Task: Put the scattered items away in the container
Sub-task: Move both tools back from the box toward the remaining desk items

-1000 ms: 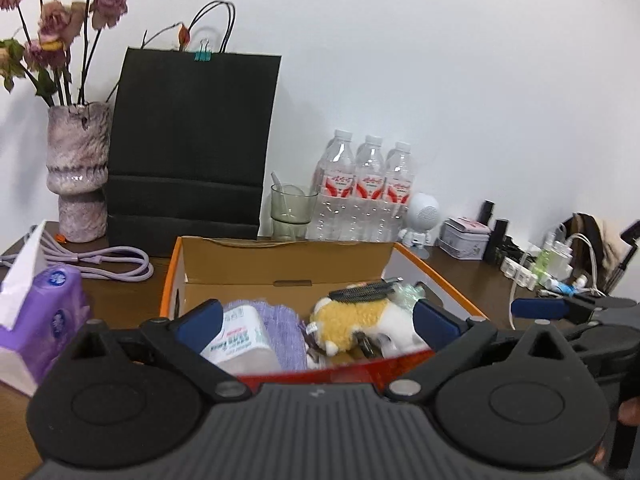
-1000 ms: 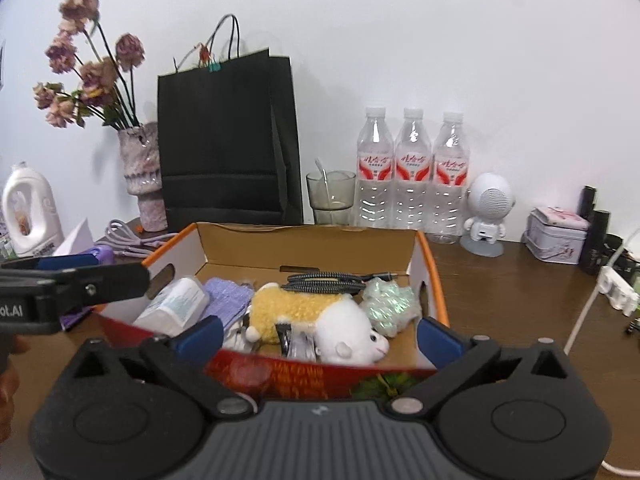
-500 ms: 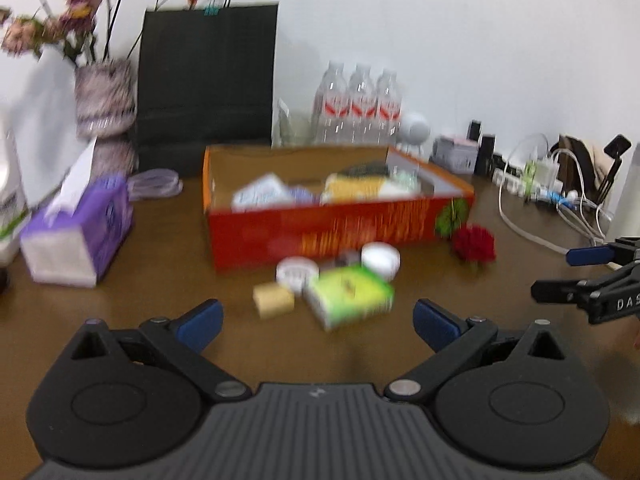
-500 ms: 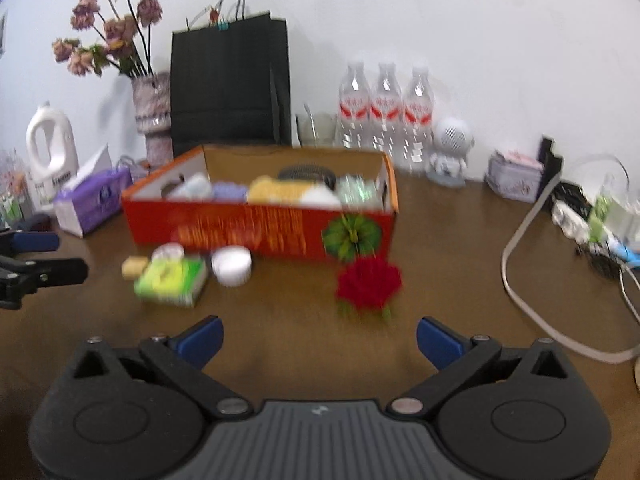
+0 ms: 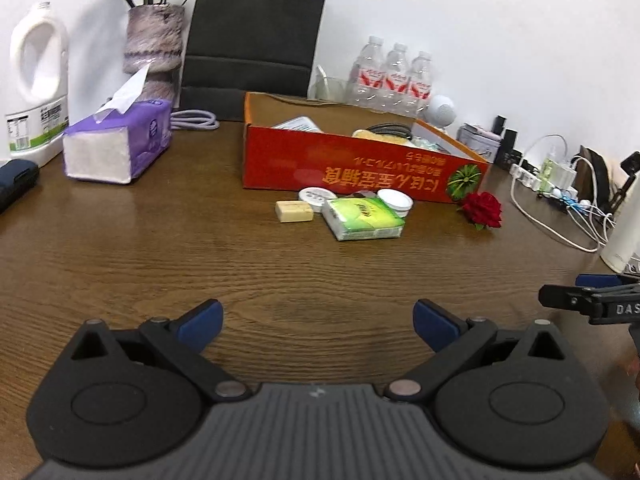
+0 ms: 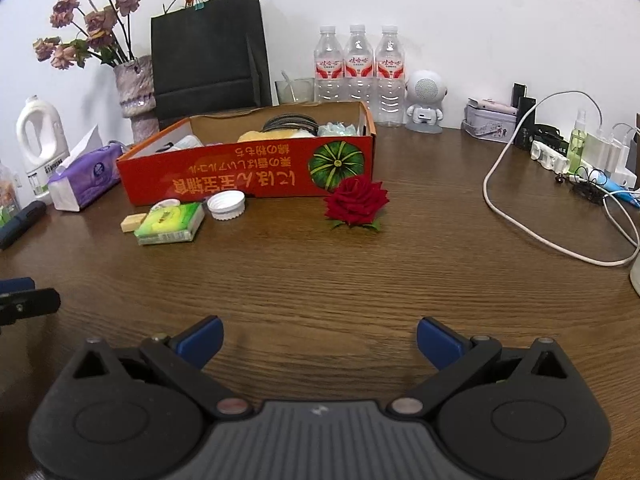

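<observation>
A red-orange cardboard box stands mid-table with a plush toy, a cable coil and other items inside. In front of it lie a tan eraser block, a green tissue pack, two white lids and a red rose. My left gripper hovers open and empty over bare wood, well short of them. My right gripper is likewise open and empty, set back from the rose.
A purple tissue box, white detergent jug, vase and black paper bag stand at the back left. Water bottles, a small white robot figure, a tin and tangled cables fill the right side.
Both grippers pulled back and down from above the box to low over the table's near side. The items in front of the box came into view. Both stayed open.
</observation>
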A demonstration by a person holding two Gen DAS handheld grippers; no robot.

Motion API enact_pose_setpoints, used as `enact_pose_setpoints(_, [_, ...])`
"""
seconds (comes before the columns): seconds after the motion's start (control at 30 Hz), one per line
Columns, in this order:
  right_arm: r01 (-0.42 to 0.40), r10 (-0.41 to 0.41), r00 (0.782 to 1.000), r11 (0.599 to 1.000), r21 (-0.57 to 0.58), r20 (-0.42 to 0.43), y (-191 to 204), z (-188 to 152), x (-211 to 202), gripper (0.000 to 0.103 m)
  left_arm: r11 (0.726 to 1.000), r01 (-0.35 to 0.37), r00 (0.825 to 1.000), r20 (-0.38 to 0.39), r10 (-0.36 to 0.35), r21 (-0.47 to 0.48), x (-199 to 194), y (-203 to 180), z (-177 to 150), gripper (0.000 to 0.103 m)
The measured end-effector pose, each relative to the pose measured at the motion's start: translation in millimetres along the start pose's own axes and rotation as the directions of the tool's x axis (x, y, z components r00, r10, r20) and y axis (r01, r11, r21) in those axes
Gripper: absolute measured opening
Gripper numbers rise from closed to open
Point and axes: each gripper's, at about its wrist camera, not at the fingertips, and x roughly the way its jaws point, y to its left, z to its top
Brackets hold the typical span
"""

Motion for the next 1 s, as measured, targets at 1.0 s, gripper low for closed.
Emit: enact_pose_setpoints(1.0, [0.051, -0.052, 0.998, 0.998, -0.023, -0.024, -10.0, 24.6, 32.9, 0.103, 0.962, 0.047, 0.999, 0.001, -0.049, 0.269, 84.1, -62.4, 57.0, 0.086])
